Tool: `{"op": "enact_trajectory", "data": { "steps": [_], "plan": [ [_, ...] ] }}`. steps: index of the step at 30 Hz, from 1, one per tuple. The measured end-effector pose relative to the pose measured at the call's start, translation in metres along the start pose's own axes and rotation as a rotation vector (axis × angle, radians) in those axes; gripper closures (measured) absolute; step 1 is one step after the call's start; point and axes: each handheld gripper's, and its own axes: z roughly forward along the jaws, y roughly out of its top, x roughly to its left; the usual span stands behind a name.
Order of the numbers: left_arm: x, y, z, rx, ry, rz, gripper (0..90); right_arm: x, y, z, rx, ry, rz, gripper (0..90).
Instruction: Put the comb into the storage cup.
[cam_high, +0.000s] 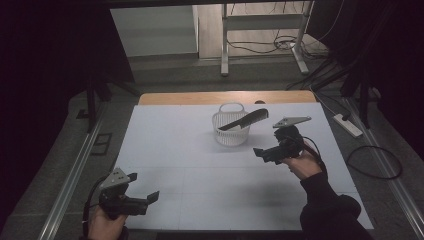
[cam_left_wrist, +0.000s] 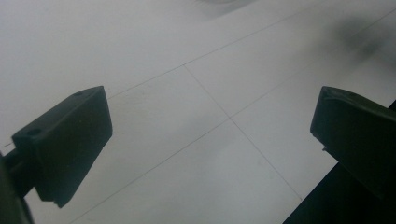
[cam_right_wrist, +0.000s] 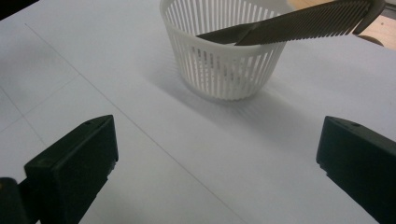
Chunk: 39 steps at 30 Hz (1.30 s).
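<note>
Black plastic comb (cam_high: 245, 120), long axis slanting across the white slotted plastic basket (cam_high: 230, 129) at upper centre of the surface (cam_high: 190, 165); right tongs (cam_high: 264, 152) nearer, left tongs (cam_high: 145, 187) lower left, both spread empty.

A dim room. A white-topped table (cam_high: 200, 165) fills the frame's centre. Beyond it, grey floor (cam_high: 165, 70), a white metal frame (cam_high: 225, 45) at upper centre, cables (cam_high: 280, 44), and a power strip (cam_high: 347, 125) at right.
</note>
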Motion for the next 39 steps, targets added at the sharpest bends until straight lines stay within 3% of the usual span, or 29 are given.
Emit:
{"op": "enact_trajectory", "data": {
  "steps": [15, 24, 39],
  "plan": [
    [0.003, -0.001, -0.001, -0.014, -0.016, -0.02, 0.0, 0.009, -0.011, -0.015, -0.031, -0.007, -0.016, 0.0],
    [0.006, -0.002, -0.003, -0.018, -0.027, -0.048, 0.0, 0.01, -0.023, -0.018, -0.012, -0.007, -0.011, 0.0],
    [0.007, -0.002, -0.003, -0.016, -0.03, -0.05, 0.0, 0.01, -0.044, -0.028, 0.006, 0.012, -0.003, 0.0]
  ]
}}
